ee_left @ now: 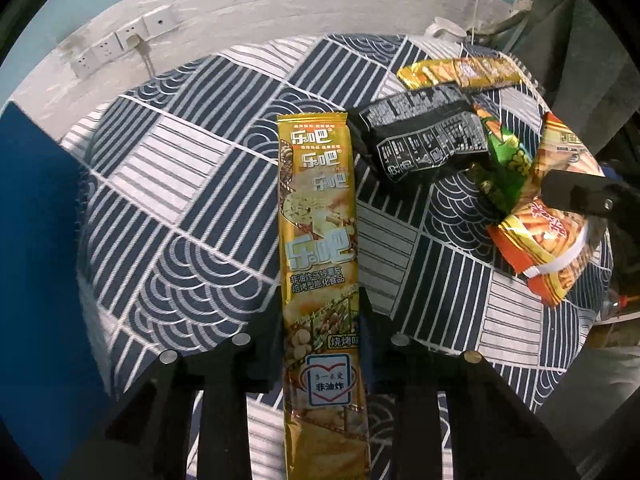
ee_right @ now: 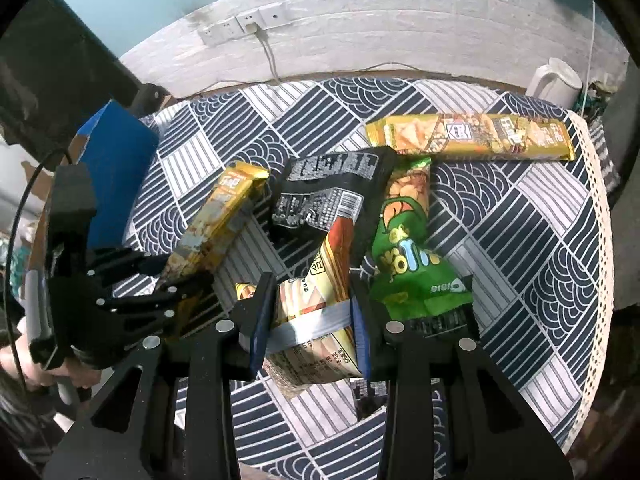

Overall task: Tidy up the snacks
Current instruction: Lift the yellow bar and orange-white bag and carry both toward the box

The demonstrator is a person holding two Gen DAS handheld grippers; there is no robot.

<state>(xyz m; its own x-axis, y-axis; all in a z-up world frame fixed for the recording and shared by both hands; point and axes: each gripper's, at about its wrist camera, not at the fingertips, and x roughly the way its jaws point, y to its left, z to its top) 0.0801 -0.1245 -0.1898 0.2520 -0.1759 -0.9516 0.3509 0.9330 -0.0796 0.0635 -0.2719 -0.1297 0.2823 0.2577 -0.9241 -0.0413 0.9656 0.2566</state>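
Left gripper [ee_left: 322, 344] jaws clamp one of two long glossy gold packets [ee_left: 316, 240]; right gripper [ee_right: 312, 320] jaws pinch a crinkled orange bag [ee_right: 316, 312].

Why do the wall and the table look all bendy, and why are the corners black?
Left wrist view: the fisheye lens bows the white brick wall and rounds the patterned tablecloth; the corners fall outside the round image. Light glares off the long gold snack pack. Right wrist view: same bending, dark corners too; shine on the green snack bag, and the picture is sharp in the middle.
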